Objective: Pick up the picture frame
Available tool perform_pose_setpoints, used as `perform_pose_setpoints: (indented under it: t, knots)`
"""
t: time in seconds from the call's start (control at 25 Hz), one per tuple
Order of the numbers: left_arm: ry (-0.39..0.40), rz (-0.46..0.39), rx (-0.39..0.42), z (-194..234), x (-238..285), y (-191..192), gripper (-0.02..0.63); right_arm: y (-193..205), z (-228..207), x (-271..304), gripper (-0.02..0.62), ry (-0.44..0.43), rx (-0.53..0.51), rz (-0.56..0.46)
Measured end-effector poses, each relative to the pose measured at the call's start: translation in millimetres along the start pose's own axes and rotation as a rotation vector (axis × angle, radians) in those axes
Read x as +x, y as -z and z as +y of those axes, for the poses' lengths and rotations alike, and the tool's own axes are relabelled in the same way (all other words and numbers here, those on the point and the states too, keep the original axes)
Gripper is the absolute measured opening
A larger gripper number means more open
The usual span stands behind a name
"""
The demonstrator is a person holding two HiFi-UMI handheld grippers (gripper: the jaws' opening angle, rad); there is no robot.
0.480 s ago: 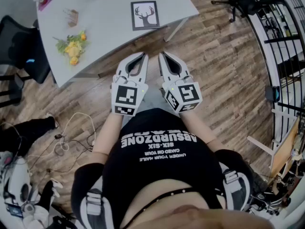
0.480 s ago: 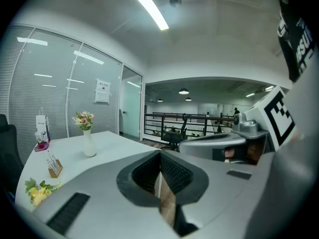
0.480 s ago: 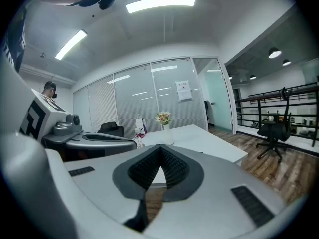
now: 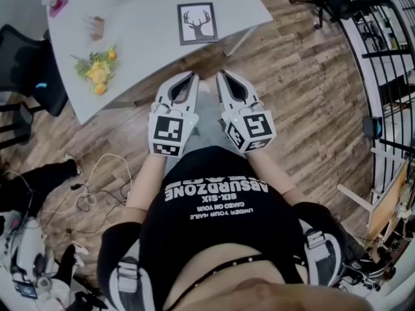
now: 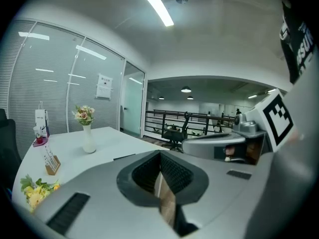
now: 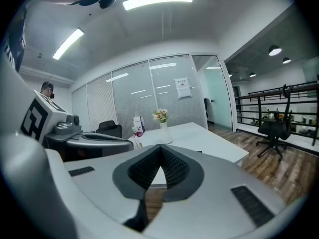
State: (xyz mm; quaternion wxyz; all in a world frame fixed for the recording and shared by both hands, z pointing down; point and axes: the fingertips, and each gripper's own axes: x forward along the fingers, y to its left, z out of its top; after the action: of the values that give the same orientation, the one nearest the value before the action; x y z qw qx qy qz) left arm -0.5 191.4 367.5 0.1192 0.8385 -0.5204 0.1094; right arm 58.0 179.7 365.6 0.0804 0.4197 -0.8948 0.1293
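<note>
The picture frame [image 4: 196, 23], black-edged with a deer's head on white, lies flat on the white table [image 4: 149, 41] near its front right corner. Both grippers are held side by side in front of the person's body, above the wooden floor and short of the table's edge. My left gripper [image 4: 193, 76] is shut with nothing between its jaws. My right gripper [image 4: 220, 75] is also shut and empty. In the left gripper view the left gripper's [image 5: 160, 154] jaws meet, and beyond them is the table with a white vase of flowers [image 5: 88, 138]. The right gripper view shows the right gripper's [image 6: 160, 147] jaws closed likewise.
A bunch of yellow flowers [image 4: 97, 70] and a small wooden holder [image 4: 97, 26] lie on the table's left part. A black chair [image 4: 26, 67] stands at the left, cables [image 4: 91, 190] trail on the floor, and a railing [image 4: 389, 70] runs along the right.
</note>
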Motion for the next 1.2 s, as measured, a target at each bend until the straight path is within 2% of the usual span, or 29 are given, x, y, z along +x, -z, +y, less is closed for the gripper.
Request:
perform_pose_setpoints:
  t: [0.36, 0.68, 1.2]
  knots:
    - [0.003, 0.057, 0.005, 40, 67, -9, 0.017, 5, -54, 66, 0.015, -0.012, 0.003, 0.059]
    - [-0.034, 0.115, -0.009, 93, 125, -14, 0.017, -5, -92, 138, 0.017, -0.032, 0.005, 0.075]
    - [-0.062, 0.155, -0.093, 141, 191, -4, 0.019, 14, -144, 199, 0.018, -0.025, 0.004, 0.192]
